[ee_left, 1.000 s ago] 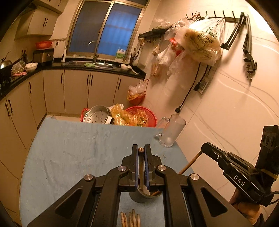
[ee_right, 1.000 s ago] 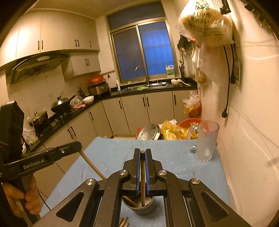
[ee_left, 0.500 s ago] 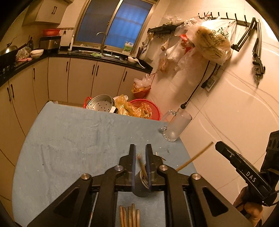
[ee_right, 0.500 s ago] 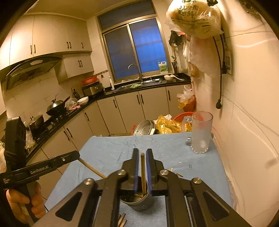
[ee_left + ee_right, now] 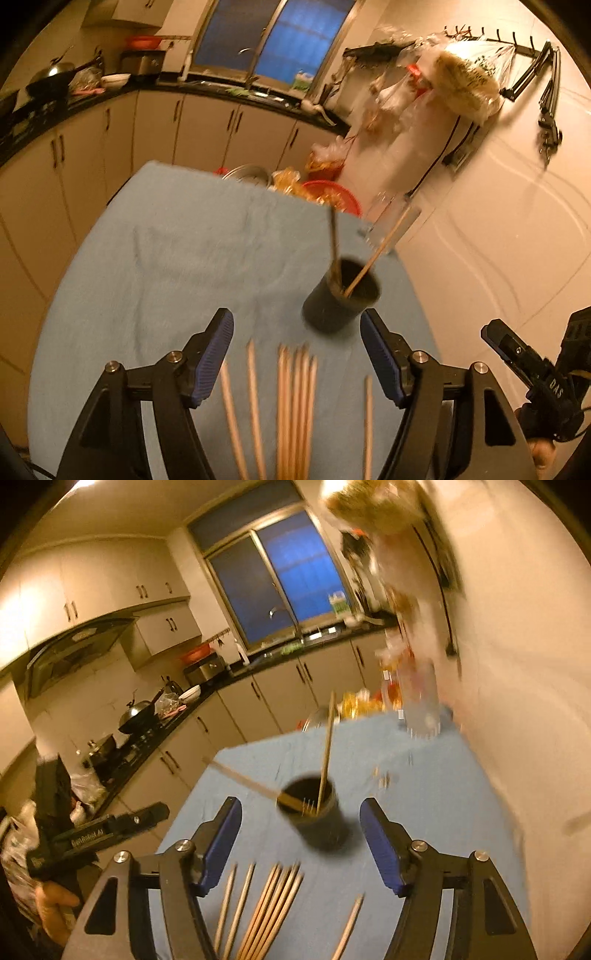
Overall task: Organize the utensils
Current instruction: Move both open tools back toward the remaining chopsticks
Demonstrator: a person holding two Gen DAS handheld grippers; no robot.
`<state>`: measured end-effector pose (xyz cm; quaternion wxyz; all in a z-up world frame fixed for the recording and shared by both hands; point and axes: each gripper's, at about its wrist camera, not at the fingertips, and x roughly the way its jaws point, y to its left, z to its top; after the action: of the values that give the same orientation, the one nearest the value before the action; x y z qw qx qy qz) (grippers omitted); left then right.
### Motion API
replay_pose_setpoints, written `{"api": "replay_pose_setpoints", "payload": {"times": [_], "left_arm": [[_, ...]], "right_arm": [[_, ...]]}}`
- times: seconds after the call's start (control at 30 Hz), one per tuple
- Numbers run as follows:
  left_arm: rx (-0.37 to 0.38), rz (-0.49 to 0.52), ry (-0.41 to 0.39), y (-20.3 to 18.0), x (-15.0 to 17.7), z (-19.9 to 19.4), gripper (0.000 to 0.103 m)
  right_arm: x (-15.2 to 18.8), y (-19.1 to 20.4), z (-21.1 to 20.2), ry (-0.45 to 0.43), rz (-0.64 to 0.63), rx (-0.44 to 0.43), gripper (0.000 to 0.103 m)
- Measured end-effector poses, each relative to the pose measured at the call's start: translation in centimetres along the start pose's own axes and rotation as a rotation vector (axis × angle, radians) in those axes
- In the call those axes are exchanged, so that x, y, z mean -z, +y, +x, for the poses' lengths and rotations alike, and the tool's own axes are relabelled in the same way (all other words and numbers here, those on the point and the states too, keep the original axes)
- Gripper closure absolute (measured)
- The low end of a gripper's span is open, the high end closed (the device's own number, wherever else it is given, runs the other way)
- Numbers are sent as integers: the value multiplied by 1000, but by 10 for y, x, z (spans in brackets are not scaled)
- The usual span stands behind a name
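A dark round cup (image 5: 341, 295) stands on the blue table cloth (image 5: 184, 258) with two wooden chopsticks (image 5: 376, 251) leaning in it; it also shows in the right wrist view (image 5: 316, 818). Several more chopsticks (image 5: 295, 402) lie flat on the cloth in front of the cup, also seen in the right wrist view (image 5: 269, 908). My left gripper (image 5: 297, 354) is open and empty, above the loose chopsticks. My right gripper (image 5: 301, 843) is open and empty, just short of the cup. Both views are motion-blurred.
A clear glass mug (image 5: 391, 221) stands at the table's far right by the wall. A metal steamer pot (image 5: 247, 173), a red basket (image 5: 332, 192) and food bags sit beyond the far edge. Kitchen cabinets run left and behind.
Both grippers have opened and let go of their chopsticks, which now lean in the cup. Both grippers have pulled back and up, so the cup and loose chopsticks show in full.
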<state>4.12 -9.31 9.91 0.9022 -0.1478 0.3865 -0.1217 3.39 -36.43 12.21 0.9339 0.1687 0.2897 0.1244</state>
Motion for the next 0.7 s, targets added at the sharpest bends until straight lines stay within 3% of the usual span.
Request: {"api": "replay_pose_setpoints", "payload": {"times": [0.13, 0.27, 0.47, 0.7], "left_arm": [[-95, 30, 1, 17, 32, -10, 31], [-110, -2, -18, 38, 51, -18, 31], [-173, 15, -36, 52, 74, -20, 31], [-176, 13, 23, 58, 81, -4, 31]], "right_arm": [[38, -18, 4, 86, 72, -3, 33], [65, -35, 9, 143, 102, 33, 33], [86, -52, 10, 185, 96, 94, 34], [89, -66, 22, 230, 115, 100, 39]]}}
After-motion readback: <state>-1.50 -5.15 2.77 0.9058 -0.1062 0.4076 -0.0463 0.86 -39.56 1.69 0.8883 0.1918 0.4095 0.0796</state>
